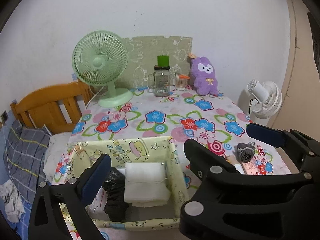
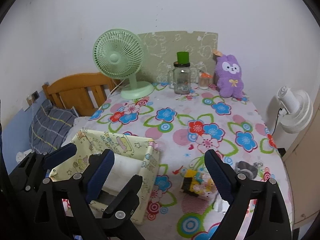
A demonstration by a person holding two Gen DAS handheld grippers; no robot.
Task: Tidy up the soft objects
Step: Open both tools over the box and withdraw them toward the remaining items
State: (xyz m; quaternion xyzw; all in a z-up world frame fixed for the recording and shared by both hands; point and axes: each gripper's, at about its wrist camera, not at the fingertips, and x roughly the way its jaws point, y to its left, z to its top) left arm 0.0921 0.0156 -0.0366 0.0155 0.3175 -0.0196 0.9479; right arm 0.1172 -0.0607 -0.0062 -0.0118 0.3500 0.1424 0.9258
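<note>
While both claws gape wide w/ nothing between the pads:
L view, left gripper (image 1: pixel 148 156): open, empty, over the fabric bin (image 1: pixel 174 172).
L view, bin: white folded cloth (image 1: pixel 146 184) inside, black bundle (image 1: pixel 115 196) touching its left side.
L view, grey rolled piece (image 1: pixel 245 152): on tablecloth (image 1: pixel 160 118), right of bin.
R view, right gripper (image 2: pixel 160 174): open, empty, just right of bin (image 2: pixel 149 172).
R view, yellow item (image 2: pixel 197 182): right of bin, between the fingers in view, untouched.
R view, grey piece (image 2: pixel 247 169): further right.
</note>
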